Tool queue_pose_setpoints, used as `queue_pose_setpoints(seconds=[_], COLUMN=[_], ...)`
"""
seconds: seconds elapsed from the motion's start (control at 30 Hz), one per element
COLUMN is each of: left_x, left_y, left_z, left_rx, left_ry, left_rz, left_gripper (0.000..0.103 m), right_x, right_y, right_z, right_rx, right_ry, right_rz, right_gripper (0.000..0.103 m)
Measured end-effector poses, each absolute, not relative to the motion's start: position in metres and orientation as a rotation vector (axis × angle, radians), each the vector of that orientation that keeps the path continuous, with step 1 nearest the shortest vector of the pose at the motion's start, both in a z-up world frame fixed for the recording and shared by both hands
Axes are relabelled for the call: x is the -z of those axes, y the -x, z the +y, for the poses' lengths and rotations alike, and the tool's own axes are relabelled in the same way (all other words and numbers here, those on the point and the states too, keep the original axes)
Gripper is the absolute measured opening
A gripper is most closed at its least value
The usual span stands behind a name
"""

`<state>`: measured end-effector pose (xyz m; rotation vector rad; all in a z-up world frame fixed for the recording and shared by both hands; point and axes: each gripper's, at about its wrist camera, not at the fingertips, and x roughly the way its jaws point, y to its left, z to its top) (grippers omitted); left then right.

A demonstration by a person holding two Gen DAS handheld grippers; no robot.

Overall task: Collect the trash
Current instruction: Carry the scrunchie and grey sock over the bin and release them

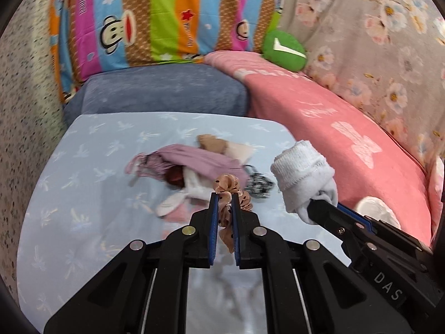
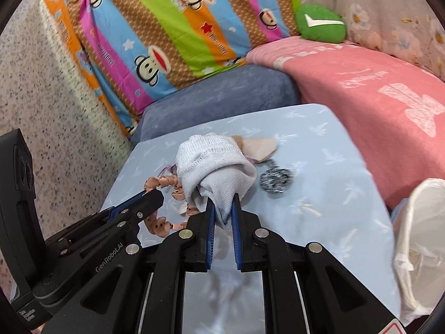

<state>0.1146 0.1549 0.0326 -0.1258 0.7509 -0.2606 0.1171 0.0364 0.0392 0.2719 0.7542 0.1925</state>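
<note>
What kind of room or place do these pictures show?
Most likely a bedroom, on a bed: a light blue sheet under small cloth items, a pink blanket beside it, and a striped monkey-print pillow behind. Each hand-held gripper holds one item.

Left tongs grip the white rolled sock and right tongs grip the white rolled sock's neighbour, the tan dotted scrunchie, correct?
Swapped. The left tongs clamp the tan dotted fabric scrunchie, seen in the left wrist view; the right tongs clamp the white rolled sock, seen in the right wrist view.

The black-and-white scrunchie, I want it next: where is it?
The black-and-white scrunchie lies on the light blue sheet, just right of the white sock held by the right gripper.
</note>
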Motion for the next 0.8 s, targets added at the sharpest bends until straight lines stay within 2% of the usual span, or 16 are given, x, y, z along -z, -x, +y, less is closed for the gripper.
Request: queue_pose_setpoints(seconds=[0.8], left_x=[-0.045], left_y=[-0.068], left_z=[-0.026], left_rx=[0.539], left_ry=[-0.055], left_rz=[0.758], left_gripper=[0.009], right_x=[-0.034], right_y=[-0.024], right_z=[-0.155], right_rx=[0.102], right_ry=[-0.461], right_rz=[0.678], right_gripper=[0.011])
